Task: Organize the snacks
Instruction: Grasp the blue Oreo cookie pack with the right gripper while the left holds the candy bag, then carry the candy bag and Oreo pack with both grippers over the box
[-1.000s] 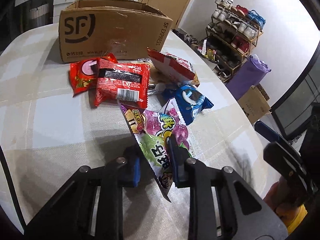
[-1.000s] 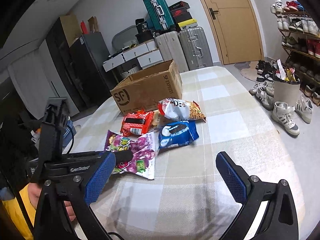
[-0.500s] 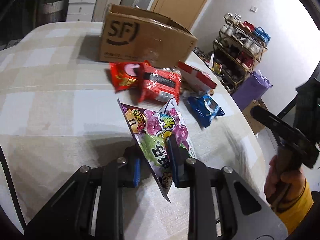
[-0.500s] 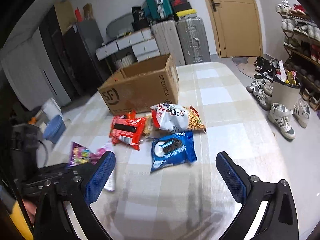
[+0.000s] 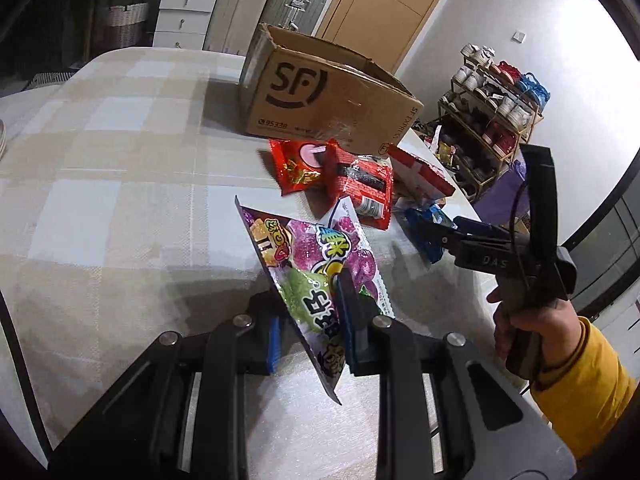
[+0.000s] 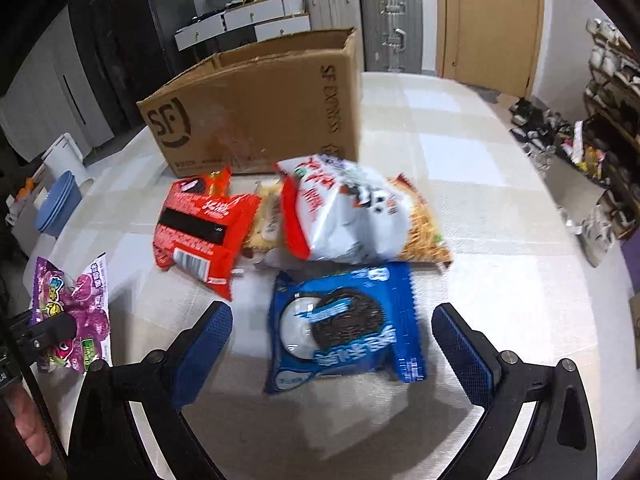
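- Left hand-held gripper [image 5: 308, 328] is clamping the purple grape candy bag [image 5: 316, 276] by its lower part, holding it edge-up above the surface [image 5: 120, 200]; bag also showing at the left edge of the right wrist view.
- Right hand-held gripper [image 6: 332, 344] is standing wide open, nothing between its pads, hovering low over the blue cookie pack [image 6: 344, 324], which is lying flat on the surface between the two fingers' lines.
- Step in hand, as I judge it: right side is going for the cookie pack, left side is carrying the candy bag toward the cardboard box [image 5: 320, 96].
- Doing it well: bring the open fingers down straddling the pack across its narrow width, close on the crimped side edges or pinch one end seal; a flat pack is likely slipping under the pads if approached too level, so tilt in steeply.
- Watch the white noodle-snack bag [image 6: 352, 212] touching the pack's far edge; its corner could be getting caught in the grip.
- Red snack pack [image 6: 204, 228] is lying just left of the white bag, with a pale small packet [image 6: 266, 216] tucked between them; another red bag [image 5: 296, 160] is sitting behind it, close to the box.
- Cardboard box is standing open-topped at the far side of the pile; its inside is not showing in either view, so cannot tell what it is holding.
- For the left side: lift the candy bag clear over the box wall before letting go.
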{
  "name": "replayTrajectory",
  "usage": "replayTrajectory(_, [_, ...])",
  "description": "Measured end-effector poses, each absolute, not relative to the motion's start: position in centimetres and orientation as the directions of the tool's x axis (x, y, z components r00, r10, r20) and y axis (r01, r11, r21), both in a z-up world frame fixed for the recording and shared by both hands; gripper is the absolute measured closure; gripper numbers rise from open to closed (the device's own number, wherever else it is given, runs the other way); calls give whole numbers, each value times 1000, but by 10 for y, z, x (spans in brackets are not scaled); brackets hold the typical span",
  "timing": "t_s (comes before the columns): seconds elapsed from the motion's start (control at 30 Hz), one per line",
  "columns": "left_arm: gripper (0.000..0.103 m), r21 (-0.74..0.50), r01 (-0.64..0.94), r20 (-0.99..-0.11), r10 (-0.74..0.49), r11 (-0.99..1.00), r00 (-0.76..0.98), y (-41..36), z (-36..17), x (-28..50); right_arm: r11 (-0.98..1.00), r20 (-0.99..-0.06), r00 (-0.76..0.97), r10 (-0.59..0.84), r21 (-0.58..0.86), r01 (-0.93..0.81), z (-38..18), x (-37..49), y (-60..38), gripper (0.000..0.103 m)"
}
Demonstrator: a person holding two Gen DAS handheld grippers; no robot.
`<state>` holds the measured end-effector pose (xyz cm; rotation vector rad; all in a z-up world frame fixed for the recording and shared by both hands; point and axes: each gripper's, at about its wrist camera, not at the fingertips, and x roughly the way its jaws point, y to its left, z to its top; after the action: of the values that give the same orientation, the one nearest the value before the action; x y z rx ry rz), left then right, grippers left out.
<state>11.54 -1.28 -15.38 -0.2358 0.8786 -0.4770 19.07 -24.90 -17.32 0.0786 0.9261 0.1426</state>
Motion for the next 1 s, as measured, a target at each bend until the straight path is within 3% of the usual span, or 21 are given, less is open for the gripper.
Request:
replayTrajectory(0.1, [83,-394,297,-681,-494,870,540,-12,-155,114,986,-797,581,165,143,-85,-180,193,-248,5])
replayTrajectory(0.17, [83,-398,295,-683,-495,869,537,-11,-157,113,989,-795,589,145,119,-82,-179,191,-247,19])
replayTrajectory(0.47, [83,-396,293,-688,-492,870,533,-14,-155,110,980,-771,607,194,174,-93,-176,180,-259,53])
replayTrajectory(1.0, [83,-370,301,-682,-477,879,554,-9,-138,91,929,-685,641,345,345,-132,-153,132,-262,56])
